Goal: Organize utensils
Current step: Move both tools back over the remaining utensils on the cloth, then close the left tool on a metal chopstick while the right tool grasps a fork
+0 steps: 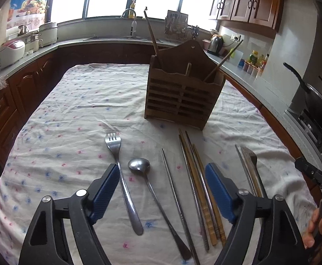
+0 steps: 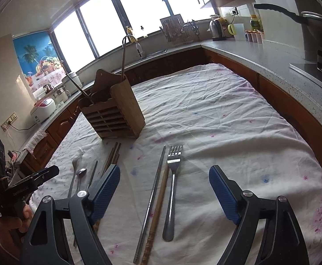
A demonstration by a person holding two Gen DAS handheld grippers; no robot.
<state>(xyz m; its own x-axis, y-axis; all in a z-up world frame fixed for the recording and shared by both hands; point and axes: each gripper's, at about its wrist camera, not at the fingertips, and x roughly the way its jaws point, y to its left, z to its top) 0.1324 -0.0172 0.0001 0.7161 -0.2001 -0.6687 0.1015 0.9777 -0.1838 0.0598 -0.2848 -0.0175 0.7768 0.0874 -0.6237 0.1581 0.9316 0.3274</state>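
On the wrinkled white cloth with small pink and blue flowers (image 1: 77, 101) lie our utensils: a steel fork (image 1: 120, 172), a steel spoon (image 1: 147, 183), a thin metal chopstick (image 1: 175, 190) and a bundle of wooden and metal chopsticks (image 1: 197, 183). Beyond them stands the slatted brown wooden utensil holder (image 1: 183, 92), two sticks in it. We hold our left gripper (image 1: 162, 191) wide apart, gripping nothing; our right gripper (image 2: 164, 195) also gapes empty over a second steel fork (image 2: 172, 190).
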